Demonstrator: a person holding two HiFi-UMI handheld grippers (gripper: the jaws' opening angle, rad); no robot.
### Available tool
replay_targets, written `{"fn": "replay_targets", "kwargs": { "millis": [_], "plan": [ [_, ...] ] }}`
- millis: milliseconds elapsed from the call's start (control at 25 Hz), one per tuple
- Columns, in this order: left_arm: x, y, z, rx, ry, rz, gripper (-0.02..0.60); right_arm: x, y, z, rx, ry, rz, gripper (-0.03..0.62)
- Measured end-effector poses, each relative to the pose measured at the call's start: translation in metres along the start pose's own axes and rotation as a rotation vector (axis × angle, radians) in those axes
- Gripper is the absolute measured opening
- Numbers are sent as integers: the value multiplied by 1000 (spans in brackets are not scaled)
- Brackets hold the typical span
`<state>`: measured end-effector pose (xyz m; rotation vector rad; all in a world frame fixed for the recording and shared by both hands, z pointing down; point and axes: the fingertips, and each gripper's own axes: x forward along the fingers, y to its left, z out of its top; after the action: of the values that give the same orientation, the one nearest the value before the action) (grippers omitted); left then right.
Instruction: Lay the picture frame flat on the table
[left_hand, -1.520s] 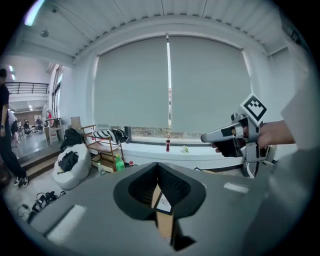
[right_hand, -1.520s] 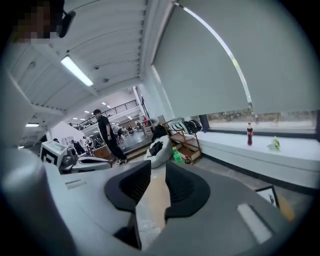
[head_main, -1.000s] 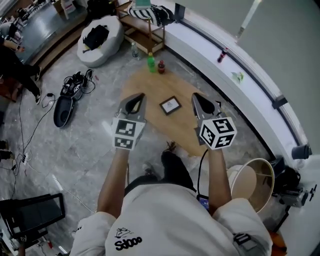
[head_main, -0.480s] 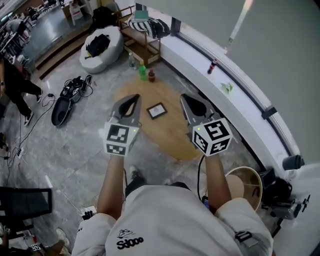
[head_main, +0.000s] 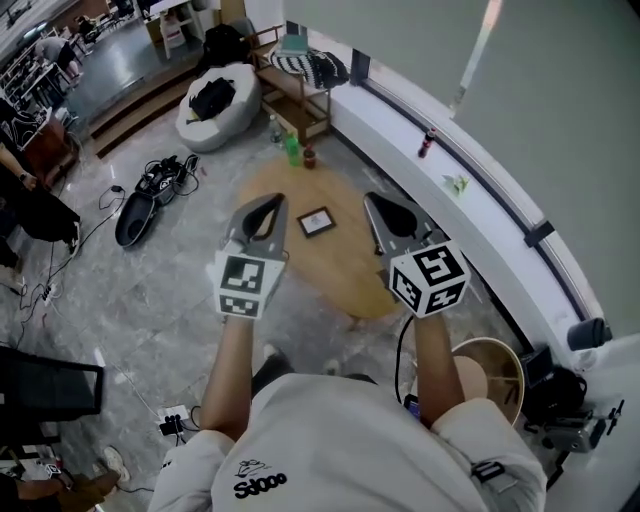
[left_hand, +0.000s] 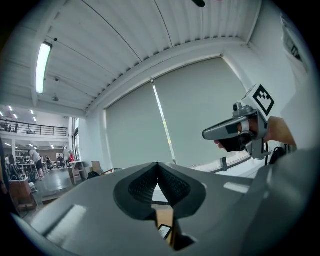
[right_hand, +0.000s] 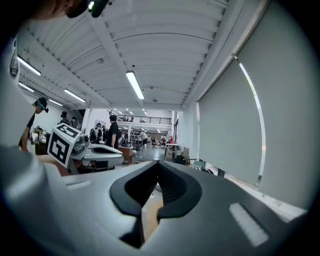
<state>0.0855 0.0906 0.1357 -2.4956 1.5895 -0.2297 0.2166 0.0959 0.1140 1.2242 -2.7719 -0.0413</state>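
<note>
The picture frame (head_main: 316, 221), dark-edged with a white sheet inside, lies flat near the middle of the round wooden table (head_main: 345, 275). Both grippers hang high above the table and point level. My left gripper (head_main: 263, 204) is left of the frame, shut and empty. My right gripper (head_main: 381, 206) is right of it, also shut and empty. In the left gripper view the jaws (left_hand: 157, 167) meet at the tip, and the frame (left_hand: 164, 231) shows far below through the gap. The right gripper view shows closed jaws (right_hand: 158, 165) over a strip of table (right_hand: 150, 215).
A green bottle (head_main: 292, 150) and a dark red bottle (head_main: 309, 157) stand at the table's far edge. Around it are a white beanbag (head_main: 218, 95), a wooden shelf (head_main: 300, 105), a black bag with cables (head_main: 135, 220), a white window ledge (head_main: 440, 170) and a round bin (head_main: 490, 375).
Both grippers have risen away from the table, still shut. The table and frame look smaller and farther below. The frame has stayed flat in its place.
</note>
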Motion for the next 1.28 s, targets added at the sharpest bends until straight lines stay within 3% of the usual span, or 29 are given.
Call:
{"fn": "replay_targets", "kwargs": {
  "millis": [360, 760, 1280],
  "plan": [
    [-39, 15, 10, -2, -7, -15, 11, -3, 39, 28, -16, -30, -9, 3],
    [-68, 64, 8, 7, -14, -35, 11, 28, 91, 36, -20, -25, -3, 2],
    [-53, 71, 5, 31, -26, -101, 11, 46, 84, 29, -40, 0, -59, 2]
  ]
}}
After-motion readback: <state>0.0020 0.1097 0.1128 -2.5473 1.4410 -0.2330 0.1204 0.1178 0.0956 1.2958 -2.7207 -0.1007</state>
